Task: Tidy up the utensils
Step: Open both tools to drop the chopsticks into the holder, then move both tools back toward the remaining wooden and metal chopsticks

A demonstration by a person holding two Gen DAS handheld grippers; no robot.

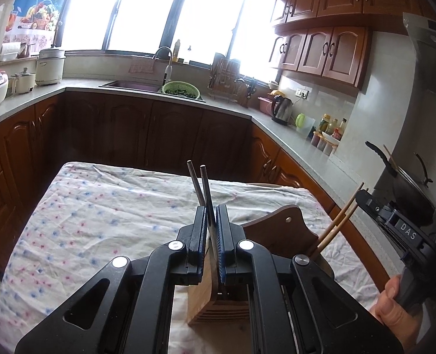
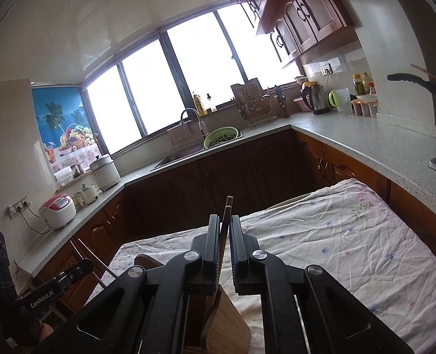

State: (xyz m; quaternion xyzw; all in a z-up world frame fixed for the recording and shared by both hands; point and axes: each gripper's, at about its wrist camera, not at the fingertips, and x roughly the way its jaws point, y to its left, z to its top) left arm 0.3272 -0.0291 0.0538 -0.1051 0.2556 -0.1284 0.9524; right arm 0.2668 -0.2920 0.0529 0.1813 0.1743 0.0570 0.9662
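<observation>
Chopsticks: 2 metal [image 1: 201, 188], 2 wooden [image 1: 340, 219], in 1 holder [image 1: 209, 303].

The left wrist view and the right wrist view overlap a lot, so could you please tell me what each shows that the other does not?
Only the left wrist view shows the metal chopsticks pinched in the left gripper, and a hand. Only the right wrist view shows the dark wooden chopsticks in the right gripper. Both show the wooden holder on the floral cloth.
</observation>
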